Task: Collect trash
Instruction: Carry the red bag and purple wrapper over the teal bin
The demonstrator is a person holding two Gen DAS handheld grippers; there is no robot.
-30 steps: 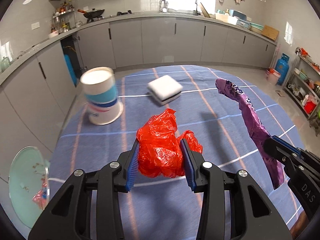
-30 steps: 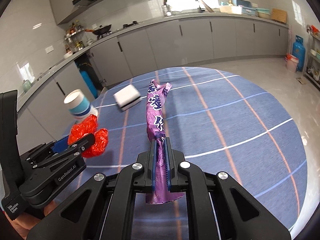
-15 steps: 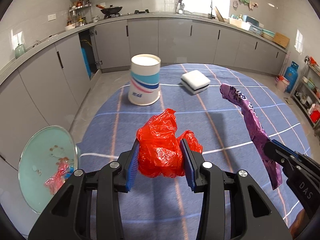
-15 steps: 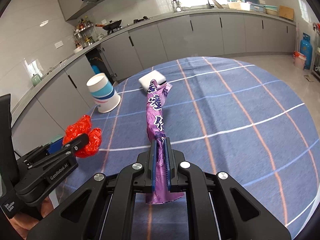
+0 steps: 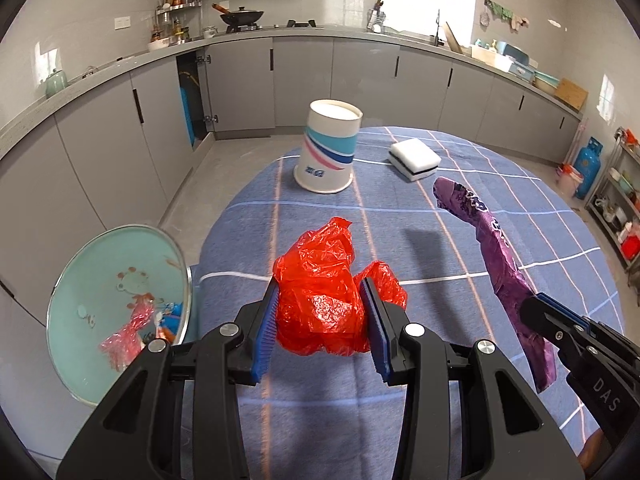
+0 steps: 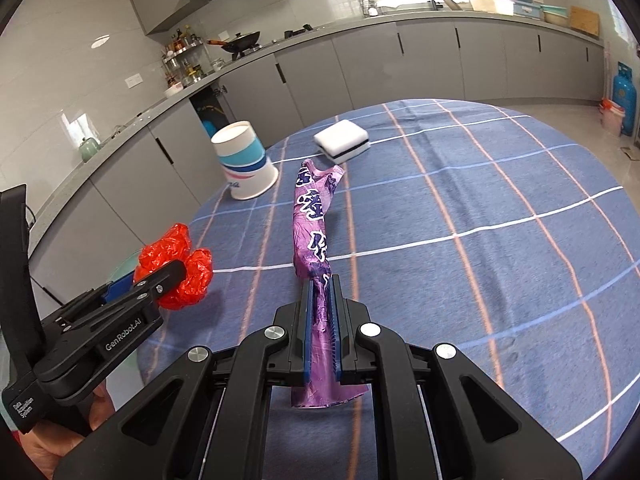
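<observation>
My left gripper (image 5: 320, 312) is shut on a crumpled red plastic bag (image 5: 324, 292) and holds it above the left edge of the blue checked table (image 5: 440, 240). The bag also shows in the right wrist view (image 6: 176, 268). My right gripper (image 6: 321, 316) is shut on a long purple wrapper (image 6: 314, 220), which sticks up and forward above the table; it shows at the right in the left wrist view (image 5: 496, 264). A teal bin (image 5: 116, 312) with trash in it stands on the floor, below and left of the left gripper.
An upside-down paper cup (image 5: 328, 148) with blue and red stripes and a white sponge (image 5: 414, 156) sit at the table's far side. Grey kitchen cabinets (image 5: 240, 88) run behind. A blue gas cylinder (image 5: 588, 164) stands at the far right.
Both grippers have moved left with their loads still held. The teal bin has come further into the left wrist view, and the cup and sponge have shifted right.
</observation>
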